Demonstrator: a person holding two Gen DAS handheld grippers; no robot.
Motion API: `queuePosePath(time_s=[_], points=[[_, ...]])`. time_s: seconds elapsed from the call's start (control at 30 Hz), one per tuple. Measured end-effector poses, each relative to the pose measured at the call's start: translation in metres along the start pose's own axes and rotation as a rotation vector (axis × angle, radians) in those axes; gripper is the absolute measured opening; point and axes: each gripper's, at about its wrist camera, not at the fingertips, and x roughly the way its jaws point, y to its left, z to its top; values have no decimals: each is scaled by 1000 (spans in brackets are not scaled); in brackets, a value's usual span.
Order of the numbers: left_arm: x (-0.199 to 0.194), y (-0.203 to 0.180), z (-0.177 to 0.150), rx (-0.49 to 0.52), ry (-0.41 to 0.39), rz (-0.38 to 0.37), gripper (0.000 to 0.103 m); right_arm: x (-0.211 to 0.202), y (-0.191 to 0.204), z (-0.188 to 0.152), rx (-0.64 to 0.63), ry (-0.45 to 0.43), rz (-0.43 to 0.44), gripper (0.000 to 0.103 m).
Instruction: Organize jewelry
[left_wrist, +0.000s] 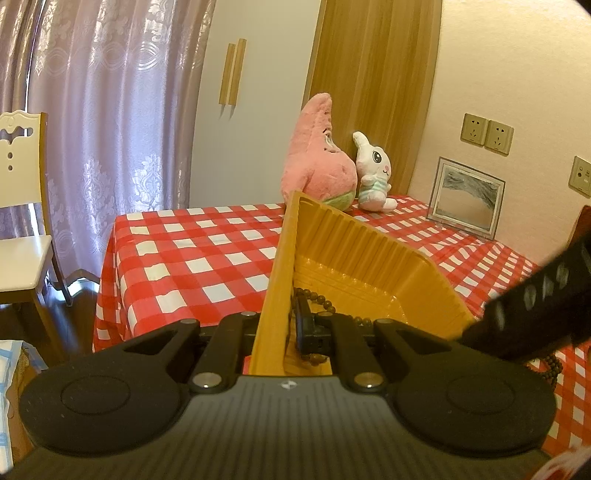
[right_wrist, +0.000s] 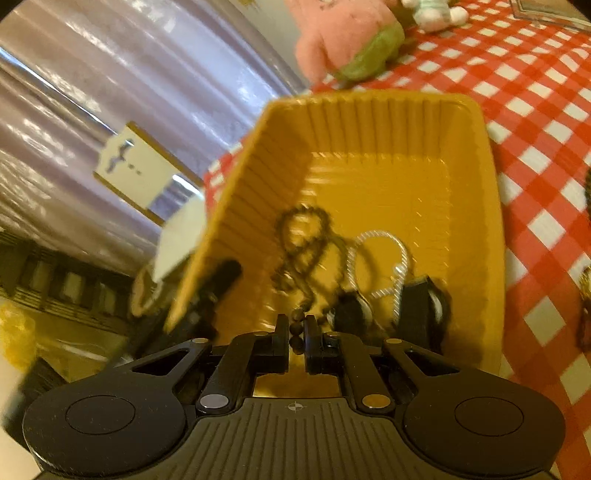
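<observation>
Ribbed yellow plastic tray (right_wrist: 461, 155) | left gripper (left_wrist: 291, 325): fingers clamped on its wall | right gripper (right_wrist: 295, 339): fingers pinching dark wooden bead strand (right_wrist: 299, 258) inside tray | white twisted cord bracelet (right_wrist: 384, 258), seemingly, beside beads.

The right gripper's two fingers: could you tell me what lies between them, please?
In the right wrist view, a dark bead string is pinched between the right gripper fingers, trailing into the yellow tray.
</observation>
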Motion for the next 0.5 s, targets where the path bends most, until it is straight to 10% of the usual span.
queuePosePath(time_s=[0.5], points=[[0,-1,0,7,6,2,8,-42,11,-21,-143,-104,-36,37]])
